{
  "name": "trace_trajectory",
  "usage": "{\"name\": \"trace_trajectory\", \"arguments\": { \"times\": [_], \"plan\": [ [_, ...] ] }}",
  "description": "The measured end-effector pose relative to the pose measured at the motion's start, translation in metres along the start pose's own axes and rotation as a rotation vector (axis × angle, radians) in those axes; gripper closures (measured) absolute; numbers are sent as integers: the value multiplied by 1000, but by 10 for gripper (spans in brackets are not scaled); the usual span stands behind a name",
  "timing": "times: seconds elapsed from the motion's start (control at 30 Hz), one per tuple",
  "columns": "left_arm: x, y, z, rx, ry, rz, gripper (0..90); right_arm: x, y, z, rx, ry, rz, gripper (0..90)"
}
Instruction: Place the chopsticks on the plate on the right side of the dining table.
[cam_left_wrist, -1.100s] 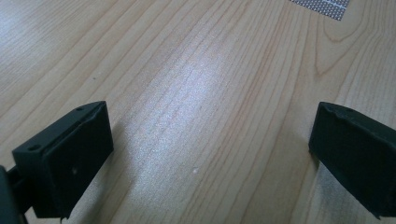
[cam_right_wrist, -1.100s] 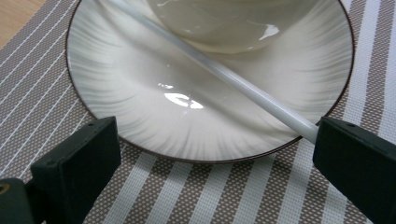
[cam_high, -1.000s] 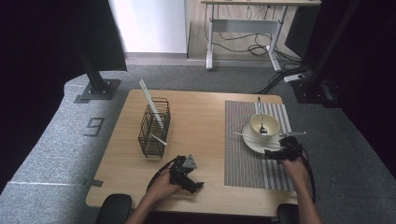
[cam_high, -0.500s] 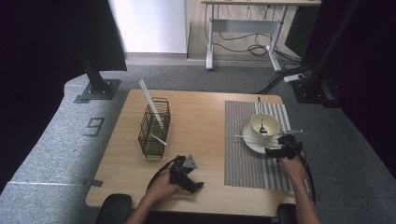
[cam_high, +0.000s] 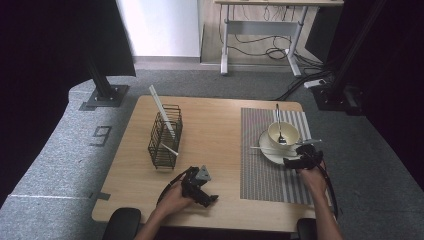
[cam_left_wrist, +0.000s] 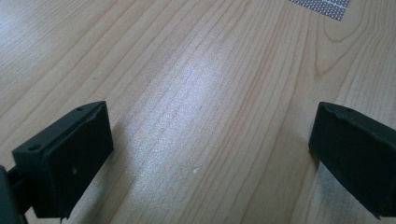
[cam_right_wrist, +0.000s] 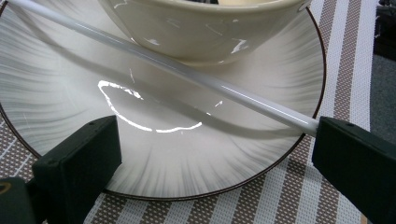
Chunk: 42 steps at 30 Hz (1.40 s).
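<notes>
at the frame's right, the right gripper (cam_high: 303, 161) is hovering with jaws wide open over the white chopstick (cam_right_wrist: 187, 72) lying across the plate (cam_right_wrist: 70, 98) — close squarely on it; left gripper (cam_high: 199, 186) is idling open.

We see a wooden table (cam_high: 220, 125) on grey carpet (cam_high: 75, 150). On its left half stands a wire basket (cam_high: 165, 137). A striped mat (cam_high: 270, 165) covers much of the right half, reaching near the front edge, and a plate (cam_high: 272, 152) rests on the mat's far part. Our left gripper (cam_high: 200, 187) lies low on the bare wood near the front edge, just left of the mat.
</notes>
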<state>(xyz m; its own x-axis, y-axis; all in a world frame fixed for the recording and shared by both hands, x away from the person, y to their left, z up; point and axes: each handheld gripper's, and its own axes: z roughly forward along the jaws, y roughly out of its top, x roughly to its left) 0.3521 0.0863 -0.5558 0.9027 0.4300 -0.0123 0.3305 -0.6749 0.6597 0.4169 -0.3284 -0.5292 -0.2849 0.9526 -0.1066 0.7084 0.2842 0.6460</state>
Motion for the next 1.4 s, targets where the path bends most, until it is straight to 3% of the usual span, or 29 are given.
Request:
{"name": "trace_trajectory", "arguments": {
  "times": [0.37,0.77,1.07,1.3,1.4],
  "plan": [
    [0,0,0,3,0,3,0,-1,-1,2,-1,-9,9,14],
    [0,0,0,1,0,1,0,-2,-8,-20,-28,35,25,6],
    [0,0,0,2,0,2,0,11,-18,-48,-12,76,-46,0],
    [0,0,0,1,0,1,0,28,-26,-78,-62,108,-90,0],
    [0,0,0,2,0,1,0,35,-29,-90,-86,133,-78,0]
  ]
}}
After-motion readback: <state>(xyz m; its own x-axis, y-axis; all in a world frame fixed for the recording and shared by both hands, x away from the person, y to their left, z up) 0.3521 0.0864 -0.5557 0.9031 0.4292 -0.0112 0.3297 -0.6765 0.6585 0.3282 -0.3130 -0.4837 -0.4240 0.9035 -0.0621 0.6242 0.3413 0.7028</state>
